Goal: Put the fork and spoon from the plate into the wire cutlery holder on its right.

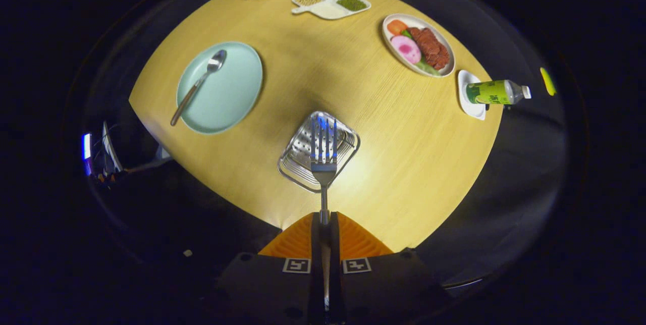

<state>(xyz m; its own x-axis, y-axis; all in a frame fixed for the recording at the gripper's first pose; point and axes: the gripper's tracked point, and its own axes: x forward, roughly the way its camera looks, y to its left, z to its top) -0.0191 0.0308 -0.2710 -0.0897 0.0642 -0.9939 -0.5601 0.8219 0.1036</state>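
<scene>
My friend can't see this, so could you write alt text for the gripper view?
The gripper, shut on a fork, holds its tines over the wire holder on a round table. A spoon lies on the plate beyond, left of the holder.

gripper point(324, 221) fingers pressed together, clamping fork point(323, 156) handle, tines pointing ahead

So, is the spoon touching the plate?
Touching. The gripper view shows the spoon lying on the green plate, while the fingers clamp the fork.
</scene>
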